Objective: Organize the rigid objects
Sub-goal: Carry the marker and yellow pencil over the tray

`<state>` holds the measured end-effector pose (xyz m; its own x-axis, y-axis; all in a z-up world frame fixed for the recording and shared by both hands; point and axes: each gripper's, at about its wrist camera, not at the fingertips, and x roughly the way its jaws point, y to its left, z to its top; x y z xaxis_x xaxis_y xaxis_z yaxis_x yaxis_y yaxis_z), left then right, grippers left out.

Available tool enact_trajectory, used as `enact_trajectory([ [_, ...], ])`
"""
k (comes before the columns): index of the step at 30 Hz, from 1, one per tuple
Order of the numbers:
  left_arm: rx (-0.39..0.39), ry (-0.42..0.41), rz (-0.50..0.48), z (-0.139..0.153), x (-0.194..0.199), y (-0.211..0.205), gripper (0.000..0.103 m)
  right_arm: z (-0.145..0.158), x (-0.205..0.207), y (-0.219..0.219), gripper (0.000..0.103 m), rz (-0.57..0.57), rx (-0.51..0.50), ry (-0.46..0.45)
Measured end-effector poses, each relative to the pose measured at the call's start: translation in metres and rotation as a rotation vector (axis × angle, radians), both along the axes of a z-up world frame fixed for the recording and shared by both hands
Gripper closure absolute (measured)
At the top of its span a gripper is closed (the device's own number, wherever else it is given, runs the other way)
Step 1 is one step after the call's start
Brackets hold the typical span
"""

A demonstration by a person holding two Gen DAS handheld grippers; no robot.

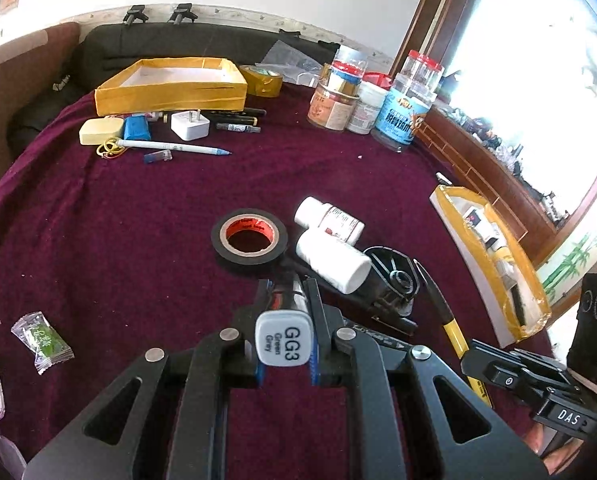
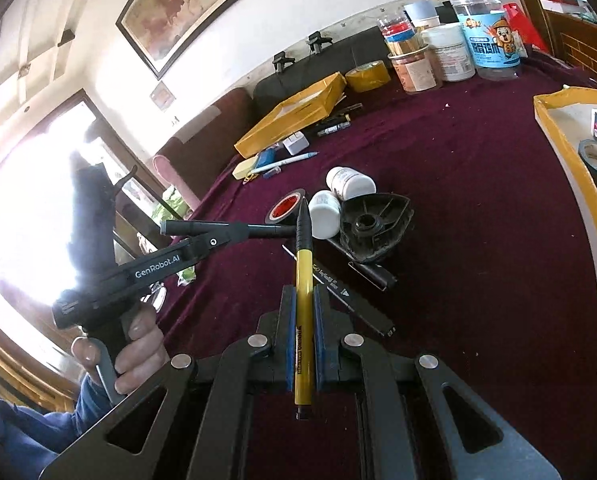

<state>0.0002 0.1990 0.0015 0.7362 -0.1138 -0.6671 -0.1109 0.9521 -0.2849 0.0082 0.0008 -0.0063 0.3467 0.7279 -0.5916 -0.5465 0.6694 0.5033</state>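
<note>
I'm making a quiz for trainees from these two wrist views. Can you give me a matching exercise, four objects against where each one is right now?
Objects:
1. grey marker
2. yellow pencil
3. black tape roll
4. white charger plug

Places:
A. lying flat on the cloth beside two white bottles
B. clamped in the right gripper
C. near the far yellow tray
D. clamped in the left gripper

Pairs: 1-D, 2-B, 3-A, 4-C
</note>
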Motion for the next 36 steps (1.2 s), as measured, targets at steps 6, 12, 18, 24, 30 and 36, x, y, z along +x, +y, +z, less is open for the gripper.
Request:
enact_trajectory([
  [6,0.006,0.013,0.014,-0.003,0.003,0.002,0.091,0.003,-0.003,-0.008,0.096,-0.012,0.012,-0.005],
  [12,0.022,-0.017,0.022,0.0,-0.001,0.0,0.091,0.005,-0.006,-0.018,0.096,-0.014,0.028,-0.006],
  [18,0.032,-0.038,0.024,0.008,-0.004,-0.006,0.091,0.008,-0.004,-0.029,0.096,-0.031,0.031,-0.017],
  [24,0.055,-0.093,-0.03,0.038,-0.009,-0.033,0.091,0.015,-0.002,-0.053,0.096,-0.084,0.036,-0.052],
  [30,0.074,-0.146,-0.158,0.07,-0.002,-0.087,0.091,0.026,0.0,-0.095,0.096,-0.204,0.009,-0.128],
  [36,0.067,-0.143,-0.281,0.083,0.024,-0.15,0.091,0.036,0.011,-0.15,0.096,-0.362,0.008,-0.15],
])
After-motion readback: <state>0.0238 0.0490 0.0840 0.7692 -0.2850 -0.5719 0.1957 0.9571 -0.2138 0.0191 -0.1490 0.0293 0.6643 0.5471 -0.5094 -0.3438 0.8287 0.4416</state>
